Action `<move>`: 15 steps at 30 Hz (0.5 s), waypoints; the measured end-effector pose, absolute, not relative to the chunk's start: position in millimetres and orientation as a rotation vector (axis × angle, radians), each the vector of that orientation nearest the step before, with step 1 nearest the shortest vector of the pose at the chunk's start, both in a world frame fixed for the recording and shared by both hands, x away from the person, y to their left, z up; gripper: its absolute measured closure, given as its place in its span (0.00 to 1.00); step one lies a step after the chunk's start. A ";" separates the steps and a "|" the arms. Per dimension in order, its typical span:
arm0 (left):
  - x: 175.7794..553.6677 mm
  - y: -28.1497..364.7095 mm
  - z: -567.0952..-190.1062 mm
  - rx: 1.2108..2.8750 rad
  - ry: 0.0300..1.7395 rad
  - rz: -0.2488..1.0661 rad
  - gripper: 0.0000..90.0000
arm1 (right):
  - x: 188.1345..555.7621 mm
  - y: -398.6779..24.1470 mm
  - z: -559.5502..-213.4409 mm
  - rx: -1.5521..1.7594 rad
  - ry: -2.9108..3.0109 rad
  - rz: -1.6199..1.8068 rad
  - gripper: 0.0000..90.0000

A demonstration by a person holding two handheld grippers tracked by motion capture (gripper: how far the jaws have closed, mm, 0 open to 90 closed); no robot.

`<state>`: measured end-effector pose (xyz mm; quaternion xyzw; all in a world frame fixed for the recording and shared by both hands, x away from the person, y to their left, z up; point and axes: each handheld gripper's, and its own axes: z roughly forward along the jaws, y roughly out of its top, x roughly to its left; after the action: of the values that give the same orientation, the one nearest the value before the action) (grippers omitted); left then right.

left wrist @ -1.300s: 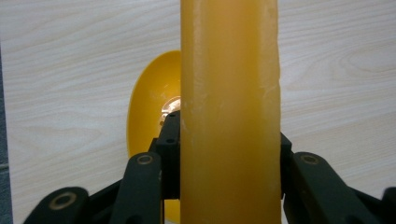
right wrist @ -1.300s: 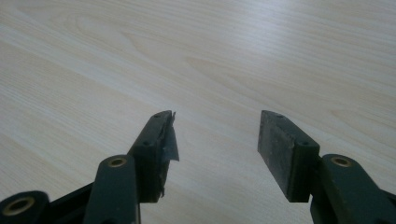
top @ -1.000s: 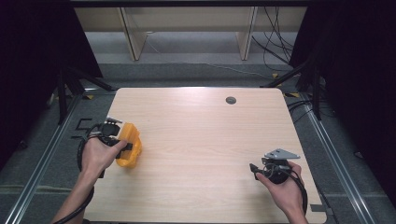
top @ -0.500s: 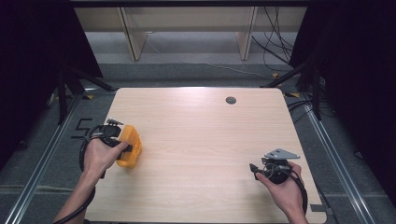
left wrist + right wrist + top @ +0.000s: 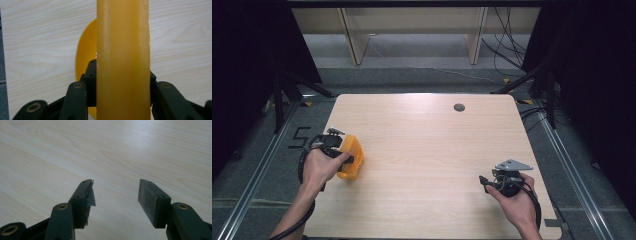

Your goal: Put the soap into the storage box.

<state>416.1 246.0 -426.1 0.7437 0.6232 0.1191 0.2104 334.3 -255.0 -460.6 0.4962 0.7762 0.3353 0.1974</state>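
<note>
Fingers (image 5: pixel 91 80) of the left gripper (image 5: pixel 343 157) are clenched on a yellow plastic object with a thick flat edge and a rounded side (image 5: pixel 122 60), one pressing each face of it. Seen from above, that yellow piece (image 5: pixel 350 156) sits near the surface's nine o'clock edge, its long axis running roughly from twelve to six o'clock. Fingers (image 5: pixel 83 202) of the right gripper (image 5: pixel 115 200) stand released, bare wood between them, at about five o'clock. The pale wooden surface (image 5: pixel 427 150) has a dark round grommet (image 5: pixel 459 107) towards twelve o'clock. Beyond lie grey floor, black curtains and loose cables (image 5: pixel 507 45).
</note>
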 end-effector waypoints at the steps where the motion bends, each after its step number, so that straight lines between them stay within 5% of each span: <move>1: 416.2 246.1 -426.2 2.069 1.733 0.331 0.67 | 334.0 -254.6 -459.9 1.402 2.172 0.941 0.51; 15: 416.9 247.7 -429.1 2.073 1.737 0.344 0.67 | 335.4 -255.9 -459.8 1.371 2.183 0.949 0.51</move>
<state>416.9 247.7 -429.1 0.7440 0.6236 0.1233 0.2060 335.4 -255.9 -459.8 0.4895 0.7793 0.3387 0.1959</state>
